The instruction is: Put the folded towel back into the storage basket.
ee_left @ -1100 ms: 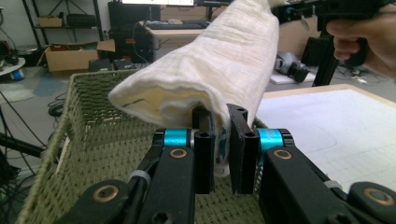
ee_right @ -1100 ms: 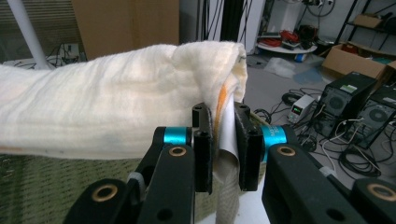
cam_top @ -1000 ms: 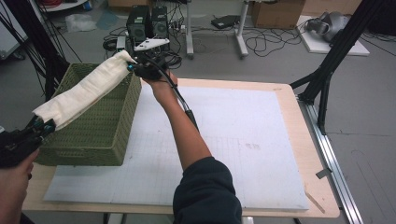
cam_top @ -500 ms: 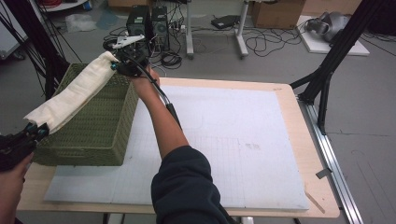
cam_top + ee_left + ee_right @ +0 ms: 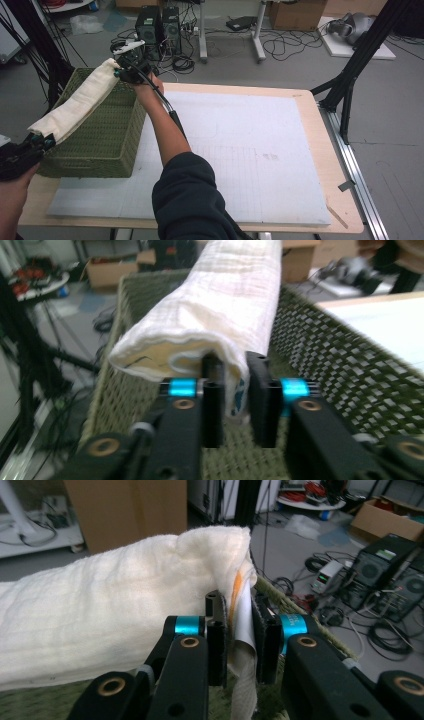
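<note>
change: folded cream towel (image 5: 80, 102) carried left, now spans above green wicker basket (image 5: 107, 145), upper left of frame
left gripper (image 5: 234, 390): clamped on towel's near end
right gripper (image 5: 239, 635): clamped on far end
meaning: probably ready to lower in

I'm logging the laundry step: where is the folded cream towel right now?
In the high view the cream towel hangs stretched over the green wicker basket at the table's left, held at its near end by the left gripper and at its far end by the right gripper.
</note>
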